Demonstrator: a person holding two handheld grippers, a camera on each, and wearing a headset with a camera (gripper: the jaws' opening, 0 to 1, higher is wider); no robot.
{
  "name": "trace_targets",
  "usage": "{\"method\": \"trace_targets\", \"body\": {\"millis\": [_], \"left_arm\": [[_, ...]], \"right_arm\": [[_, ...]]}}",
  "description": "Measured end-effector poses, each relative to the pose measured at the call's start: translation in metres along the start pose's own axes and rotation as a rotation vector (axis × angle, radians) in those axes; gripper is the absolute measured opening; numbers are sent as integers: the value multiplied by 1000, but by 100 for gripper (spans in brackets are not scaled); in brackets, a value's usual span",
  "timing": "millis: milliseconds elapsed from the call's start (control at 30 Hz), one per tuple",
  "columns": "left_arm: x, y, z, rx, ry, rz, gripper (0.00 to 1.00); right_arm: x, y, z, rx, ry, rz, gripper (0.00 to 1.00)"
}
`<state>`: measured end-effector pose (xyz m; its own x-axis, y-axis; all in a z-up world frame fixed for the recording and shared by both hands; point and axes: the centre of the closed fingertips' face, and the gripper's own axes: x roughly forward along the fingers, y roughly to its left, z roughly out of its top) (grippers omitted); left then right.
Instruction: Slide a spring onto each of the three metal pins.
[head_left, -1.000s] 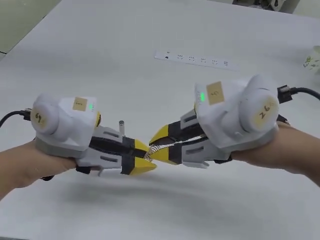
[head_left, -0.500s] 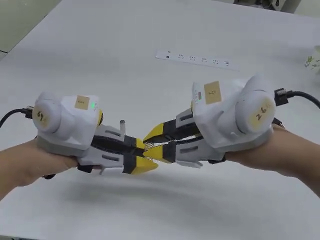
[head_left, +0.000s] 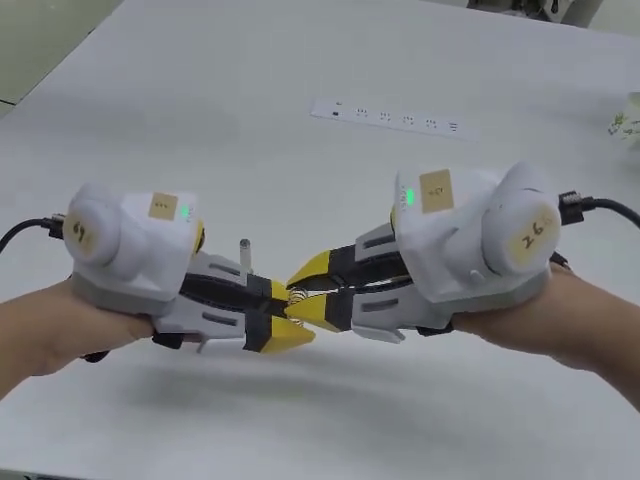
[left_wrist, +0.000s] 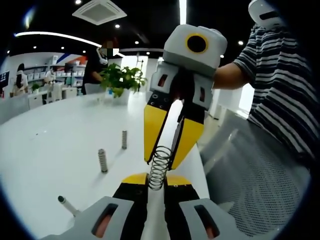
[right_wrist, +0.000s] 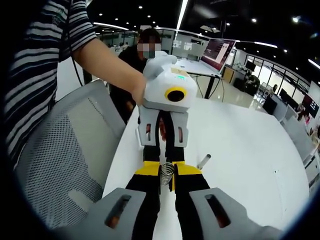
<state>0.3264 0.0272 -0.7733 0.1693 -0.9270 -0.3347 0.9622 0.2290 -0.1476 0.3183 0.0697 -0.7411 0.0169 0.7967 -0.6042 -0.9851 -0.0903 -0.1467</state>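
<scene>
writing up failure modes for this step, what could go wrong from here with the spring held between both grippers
1. The spring is pinched between the tips of the left gripper and the right gripper; if one releases unevenly, it may flick away across the table.
2. A pin stands close behind the left gripper's jaws in the head view; a careless swing could knock it.

An open-plan office: long white desks (right_wrist: 240, 140), a mesh chair (right_wrist: 60, 160), monitor (right_wrist: 218, 53), potted plant (left_wrist: 120, 80).
</scene>
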Motion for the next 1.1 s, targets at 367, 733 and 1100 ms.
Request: {"method": "trace_targets", "body": {"millis": [367,733,1100], "left_arm": [[-1,1,3,-17,-12,7,6],[-6,5,4,-29,-24,27,10],[-12,10,3,-35,-25,58,17]], "right_arm": [[-2,-1,1,-12,10,-1,7],[-2,-7,1,-20,18,-14,7],[-4,-5,-2,-22,31,-14,7]]}}
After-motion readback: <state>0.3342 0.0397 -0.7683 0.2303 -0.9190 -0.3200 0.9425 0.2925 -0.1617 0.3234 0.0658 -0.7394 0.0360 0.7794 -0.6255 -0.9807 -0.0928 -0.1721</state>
